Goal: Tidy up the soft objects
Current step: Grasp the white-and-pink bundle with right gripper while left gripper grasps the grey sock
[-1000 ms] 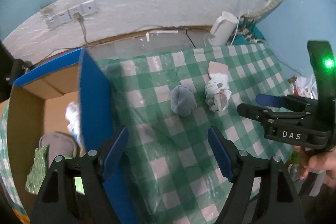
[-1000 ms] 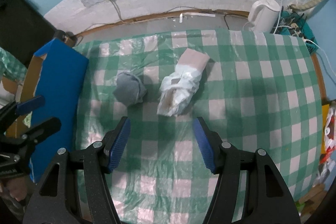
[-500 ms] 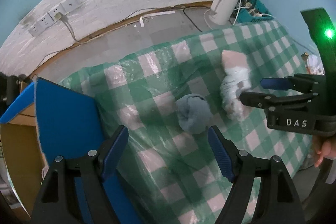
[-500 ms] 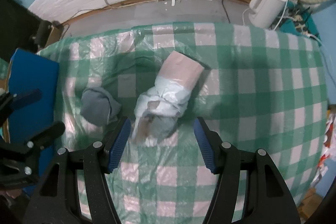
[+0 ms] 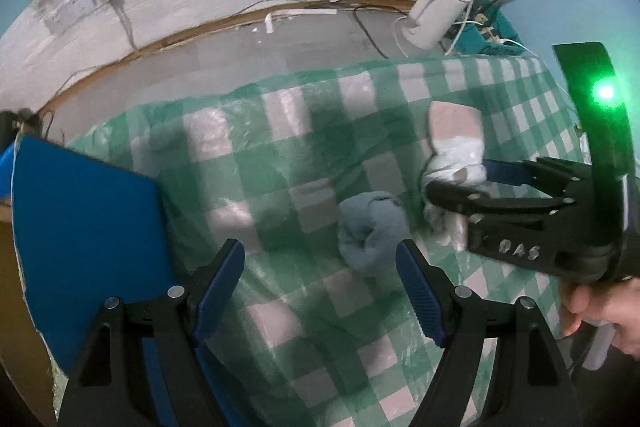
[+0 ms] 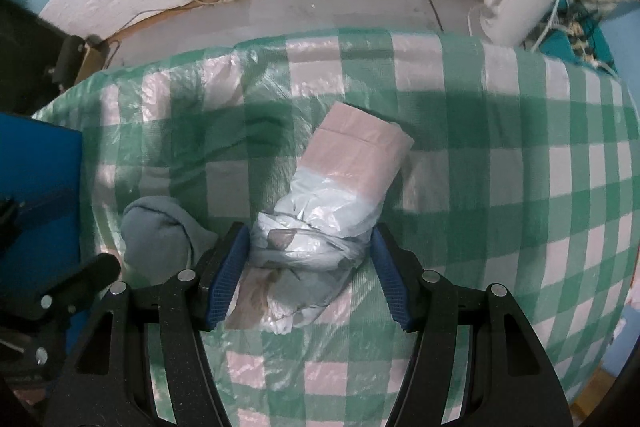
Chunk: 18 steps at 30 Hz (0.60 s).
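Plastic-wrapped, the pale bundle point(image 6: 320, 227) with its pink end is now framed by the right gripper point(image 6: 306, 275): a second ago it was lying well ahead of the open blue pads, half a second ago it was just reaching them, and now its knotted middle is placed between them. The left pad point(image 6: 226, 275) seems to touch the wrapping, while a thin gap can be seen at the right pad, so the jaws are judged to be spread and not yet pressed on the bundle. This probably means that the grasp is prepared and only the closing is needed. The bundle is lying on the green checked tablecloth point(image 6: 500, 167), with the grey-blue rolled sock point(image 6: 160, 239) just beside it on the left, apart from it. In the left wrist view the sock point(image 5: 372, 231) is seen just ahead of the left gripper point(image 5: 320, 283), whose jaws are held wide and empty; over the last second this gripper has been brought away from the box and toward the sock, so a second pick is perhaps intended. The cardboard box with the blue flap point(image 5: 80, 235) is standing at the left edge of the table. Its inside is not shown now, so its contents cannot be told from here. A white kettle point(image 6: 516, 3) is standing on the floor behind the table.
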{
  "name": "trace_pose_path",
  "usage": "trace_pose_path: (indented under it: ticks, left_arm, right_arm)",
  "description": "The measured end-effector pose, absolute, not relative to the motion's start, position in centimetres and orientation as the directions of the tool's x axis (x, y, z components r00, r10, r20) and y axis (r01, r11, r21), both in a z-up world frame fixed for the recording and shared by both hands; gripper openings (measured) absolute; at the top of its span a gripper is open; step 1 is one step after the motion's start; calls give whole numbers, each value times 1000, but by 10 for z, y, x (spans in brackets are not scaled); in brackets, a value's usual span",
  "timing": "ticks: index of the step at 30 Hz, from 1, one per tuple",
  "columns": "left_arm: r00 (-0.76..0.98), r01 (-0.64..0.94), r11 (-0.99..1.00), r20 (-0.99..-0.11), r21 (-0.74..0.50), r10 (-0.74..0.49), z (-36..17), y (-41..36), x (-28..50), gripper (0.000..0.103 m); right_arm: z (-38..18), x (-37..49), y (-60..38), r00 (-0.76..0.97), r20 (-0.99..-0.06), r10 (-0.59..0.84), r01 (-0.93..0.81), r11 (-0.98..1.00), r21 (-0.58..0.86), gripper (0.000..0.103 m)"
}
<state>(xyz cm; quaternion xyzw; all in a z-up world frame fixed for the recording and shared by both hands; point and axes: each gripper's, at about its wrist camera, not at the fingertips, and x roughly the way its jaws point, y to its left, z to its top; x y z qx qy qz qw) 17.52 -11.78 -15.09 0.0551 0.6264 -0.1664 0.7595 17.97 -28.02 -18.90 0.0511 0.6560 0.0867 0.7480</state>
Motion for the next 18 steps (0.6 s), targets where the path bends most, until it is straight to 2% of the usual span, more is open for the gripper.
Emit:
trace_pose_path:
  ticks: [2, 9, 18]
  left_arm:
    - [169, 347, 931, -970, -109, -177, -150, -124, 174, 79]
    - [151, 365, 923, -971, -121, -187, -156, -139, 179, 79]
    - [126, 395, 913, -979, -99, -161, -174, -159, 179, 79]
  right_arm:
    - [-188, 177, -278, 128, -973, 189, -95, 979, 178, 61]
    - [-182, 166, -285, 122, -980, 155, -165, 977, 134, 47]
    - [-167, 155, -297, 161, -981, 107, -215, 974, 72, 45]
